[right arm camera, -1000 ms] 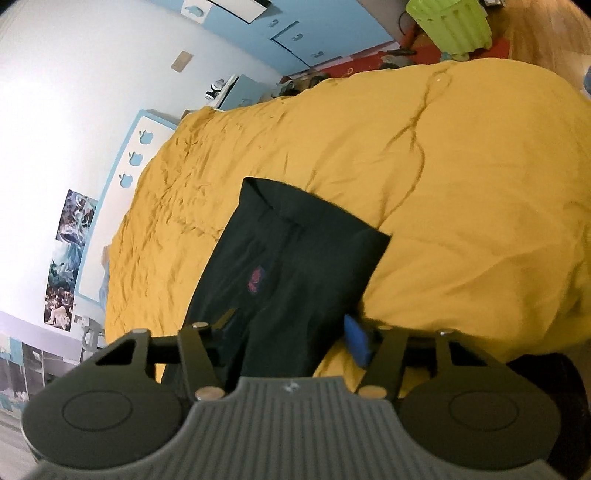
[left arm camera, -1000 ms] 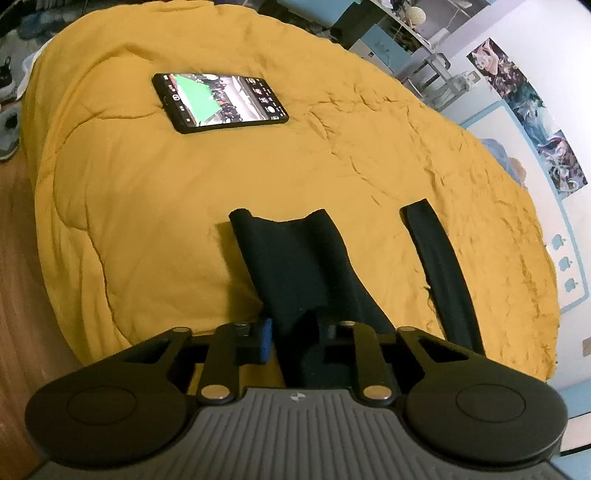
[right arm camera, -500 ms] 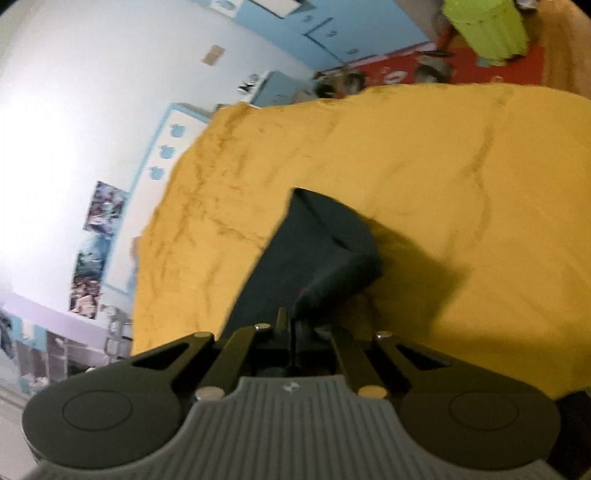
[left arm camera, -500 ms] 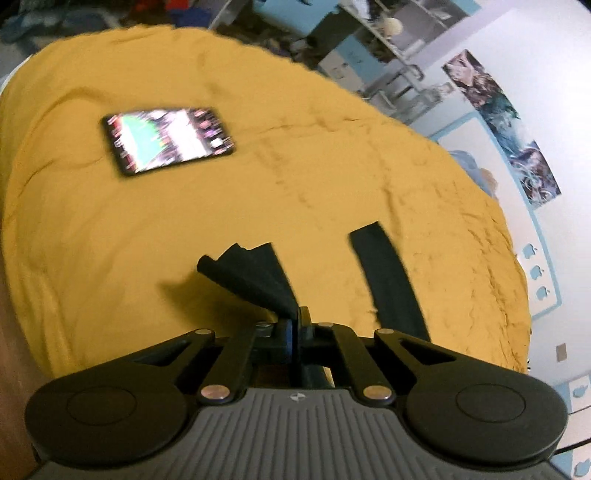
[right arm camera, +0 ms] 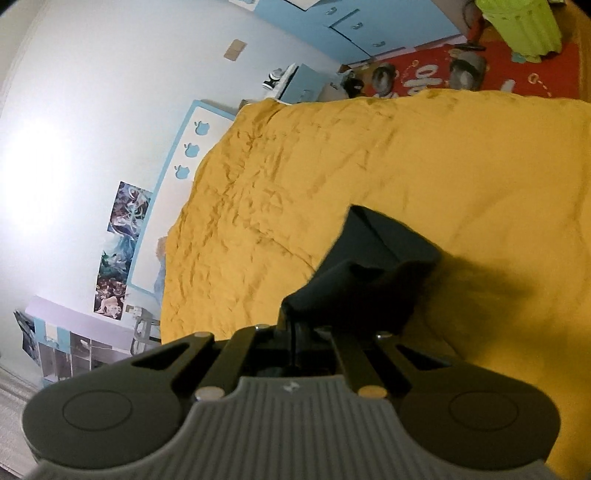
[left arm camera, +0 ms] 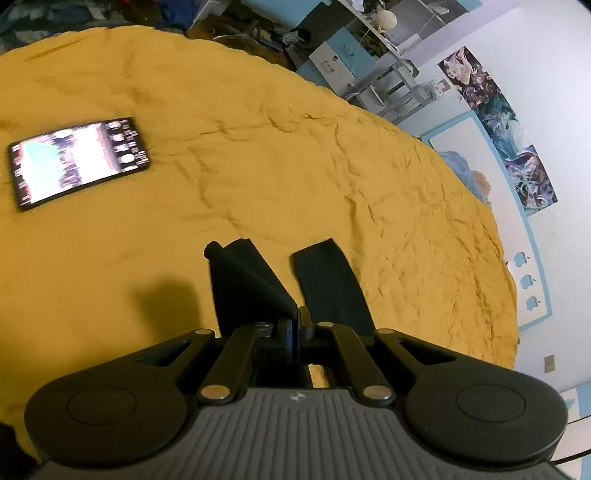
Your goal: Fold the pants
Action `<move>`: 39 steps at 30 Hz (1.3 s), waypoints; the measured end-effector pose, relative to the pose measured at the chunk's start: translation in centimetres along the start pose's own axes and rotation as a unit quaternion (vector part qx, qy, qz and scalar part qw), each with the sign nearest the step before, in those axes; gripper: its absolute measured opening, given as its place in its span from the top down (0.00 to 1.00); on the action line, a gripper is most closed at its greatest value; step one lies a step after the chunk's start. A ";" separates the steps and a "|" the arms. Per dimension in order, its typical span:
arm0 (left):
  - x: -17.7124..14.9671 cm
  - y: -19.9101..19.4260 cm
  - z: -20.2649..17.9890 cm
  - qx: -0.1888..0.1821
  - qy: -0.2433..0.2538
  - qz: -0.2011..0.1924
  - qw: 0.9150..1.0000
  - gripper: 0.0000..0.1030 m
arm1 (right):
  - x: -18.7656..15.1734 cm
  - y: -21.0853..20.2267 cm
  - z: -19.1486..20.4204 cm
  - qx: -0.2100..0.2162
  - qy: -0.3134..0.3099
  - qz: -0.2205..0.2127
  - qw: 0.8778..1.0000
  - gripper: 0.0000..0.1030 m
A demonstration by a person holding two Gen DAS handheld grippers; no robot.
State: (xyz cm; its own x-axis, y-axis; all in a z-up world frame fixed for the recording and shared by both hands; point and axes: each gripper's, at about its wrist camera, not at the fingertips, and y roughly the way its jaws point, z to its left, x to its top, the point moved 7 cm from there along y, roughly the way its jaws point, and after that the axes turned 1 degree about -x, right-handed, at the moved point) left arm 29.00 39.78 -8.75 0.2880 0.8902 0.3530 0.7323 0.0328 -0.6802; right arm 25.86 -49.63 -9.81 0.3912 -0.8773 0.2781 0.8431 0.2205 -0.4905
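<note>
We have the black soft-cloth pants [left arm camera: 255,288] lifted off the mustard-yellow quilted bedspread [left arm camera: 295,166], pinched at two points along one edge, with the rest of the cloth draping down toward 12 o'clock of each gripper. The left gripper [left arm camera: 296,325] is clenched on a fold of the pants, jaws pressed together with cloth between them; the right gripper [right arm camera: 293,332] is likewise clamped on a bunched edge of the same garment [right arm camera: 373,273].

To do this fold well, we judge that both grips should travel together at one height, keeping the held edge taut between them, so the lifted half lays flat over the lower half and does not crumple. We should lower the edge evenly before letting go, and line it up with the part that lies on the bedspread.

The left wrist view shows two separate dark strips, one at 11 o'clock of the jaws and another [left arm camera: 328,284] at 1 o'clock, plus a lit black-framed rectangular phone [left arm camera: 79,160] lying well apart at 10 o'clock. The right wrist view shows none of that; it gives instead the bunched thick portion at 1 o'clock, its shadow on the bedspread, and the lime-green ribbed bin [right arm camera: 517,26] on the floor at the far edge.
</note>
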 end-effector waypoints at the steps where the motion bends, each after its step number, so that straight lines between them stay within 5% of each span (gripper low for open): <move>1: 0.1 0.7 -0.5 0.002 0.003 0.001 1.000 0.99 | 0.4 0.6 0.2 0.000 0.000 0.001 1.000 1.00; 12: 1.0 10.7 -4.5 0.058 0.007 0.059 0.997 0.99 | 3.7 10.8 1.2 -0.049 0.009 0.056 0.997 1.00; 19: 3.3 18.7 -7.4 0.080 -0.045 0.070 0.993 0.98 | 7.6 17.7 0.1 -0.030 0.078 0.066 0.994 1.00; 23: 2.1 26.1 -8.1 0.127 0.029 0.126 0.984 0.94 | 8.4 23.3 -3.5 -0.061 0.125 0.053 0.989 1.00; 26: 2.0 26.7 -7.8 0.148 0.052 0.108 0.982 0.89 | 7.4 24.9 -4.2 -0.115 0.081 0.064 0.988 0.87; 34: 7.4 19.6 -5.9 0.122 0.068 -0.043 0.989 0.82 | 7.5 21.6 -0.2 -0.144 -0.089 0.015 0.986 0.86; 39: 4.1 18.0 -6.5 0.098 0.190 -0.014 0.977 0.77 | 1.9 21.9 5.0 -0.141 -0.286 0.044 0.947 0.86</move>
State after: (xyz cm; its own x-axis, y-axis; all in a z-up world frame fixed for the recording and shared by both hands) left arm 47.36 41.08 -15.38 0.5048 0.6566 0.5604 0.6212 0.1744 -0.7640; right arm 46.94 -44.34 -15.86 0.6599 -0.4680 0.5877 0.6967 0.0885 -0.7119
